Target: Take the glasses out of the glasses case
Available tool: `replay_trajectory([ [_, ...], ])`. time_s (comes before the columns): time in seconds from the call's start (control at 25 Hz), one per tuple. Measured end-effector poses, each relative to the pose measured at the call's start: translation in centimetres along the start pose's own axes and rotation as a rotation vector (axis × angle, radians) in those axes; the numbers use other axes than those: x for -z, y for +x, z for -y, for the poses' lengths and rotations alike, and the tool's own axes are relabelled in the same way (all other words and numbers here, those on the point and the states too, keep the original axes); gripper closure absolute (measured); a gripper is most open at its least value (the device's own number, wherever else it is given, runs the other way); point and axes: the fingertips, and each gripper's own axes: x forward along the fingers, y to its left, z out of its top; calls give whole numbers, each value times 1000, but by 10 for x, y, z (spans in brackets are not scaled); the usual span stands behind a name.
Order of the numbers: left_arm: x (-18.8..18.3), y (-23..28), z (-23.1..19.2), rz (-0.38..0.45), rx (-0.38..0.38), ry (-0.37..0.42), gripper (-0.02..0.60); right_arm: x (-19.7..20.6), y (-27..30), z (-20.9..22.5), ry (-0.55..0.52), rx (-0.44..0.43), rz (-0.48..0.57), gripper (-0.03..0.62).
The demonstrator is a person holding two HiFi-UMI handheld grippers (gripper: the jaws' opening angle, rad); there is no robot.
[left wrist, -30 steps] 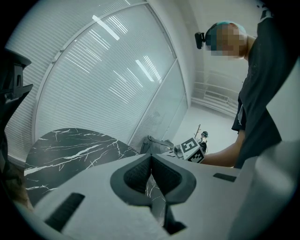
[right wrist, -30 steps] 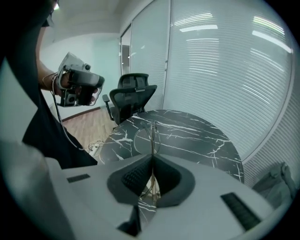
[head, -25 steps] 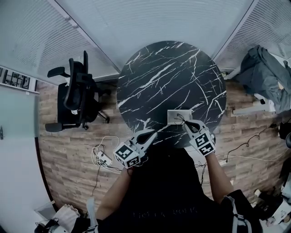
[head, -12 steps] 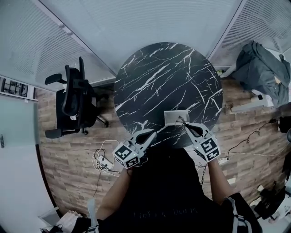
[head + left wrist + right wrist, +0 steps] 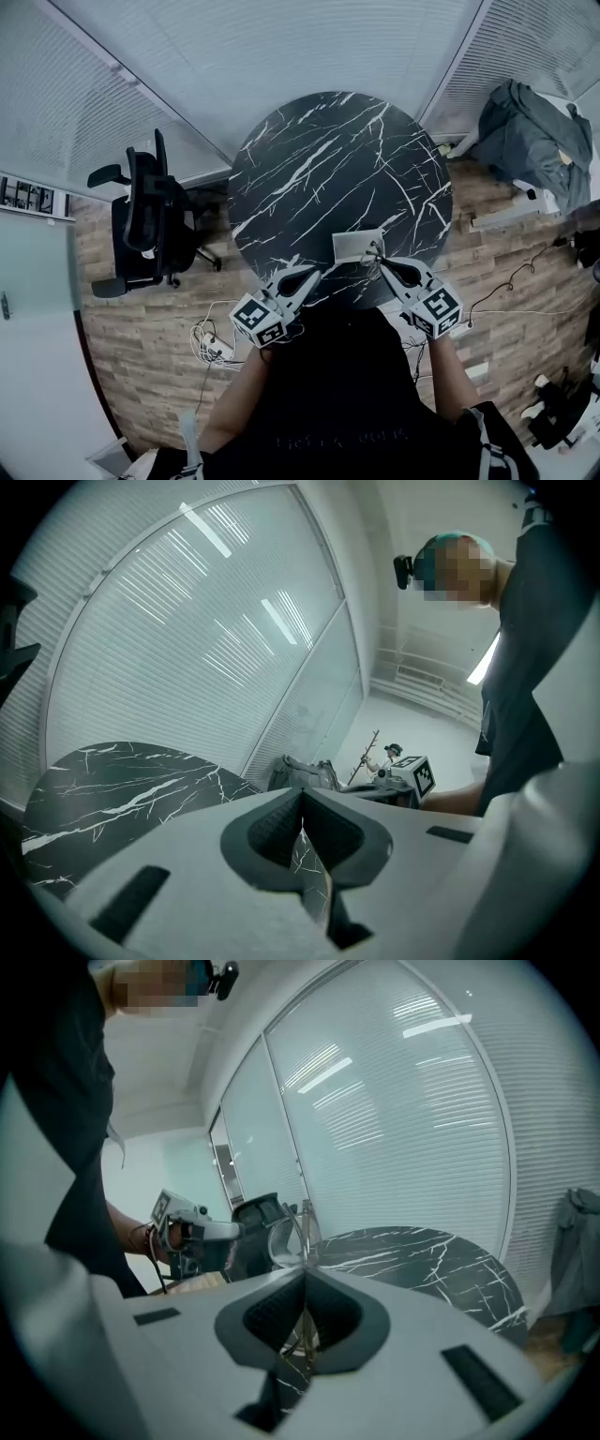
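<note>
The grey glasses case [image 5: 357, 246] lies open near the front edge of the round black marble table [image 5: 328, 169]. My right gripper [image 5: 382, 263] hovers at the case's right front corner, shut on thin wire-framed glasses [image 5: 374, 250]. In the right gripper view a lens of the glasses [image 5: 284, 1234] stands up out of the closed jaws [image 5: 305, 1279]. My left gripper [image 5: 315, 274] is shut with nothing in it, just left of the case at the table's edge [image 5: 302, 799]. From there the right gripper [image 5: 410, 776] and the glasses [image 5: 368, 757] show ahead.
A black office chair [image 5: 148, 211] stands left of the table on the wooden floor. Cables and a power strip [image 5: 212, 343] lie near my left side. A heap of dark clothing [image 5: 525, 131] sits at the right. Glass walls with blinds enclose the far side.
The right gripper with the glasses has drawn slightly back from the case toward the table's front edge. The head view has drifted; the left gripper has held its place.
</note>
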Motion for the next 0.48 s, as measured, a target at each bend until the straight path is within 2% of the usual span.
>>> replay_trajectory([
  [0.2, -5, 5, 1, -1, 23, 11, 561, -5, -11, 4, 95, 3, 69, 559],
  [0.48, -11, 9, 2, 5, 45, 21, 561, -19, -22, -2, 120, -11, 129, 559],
])
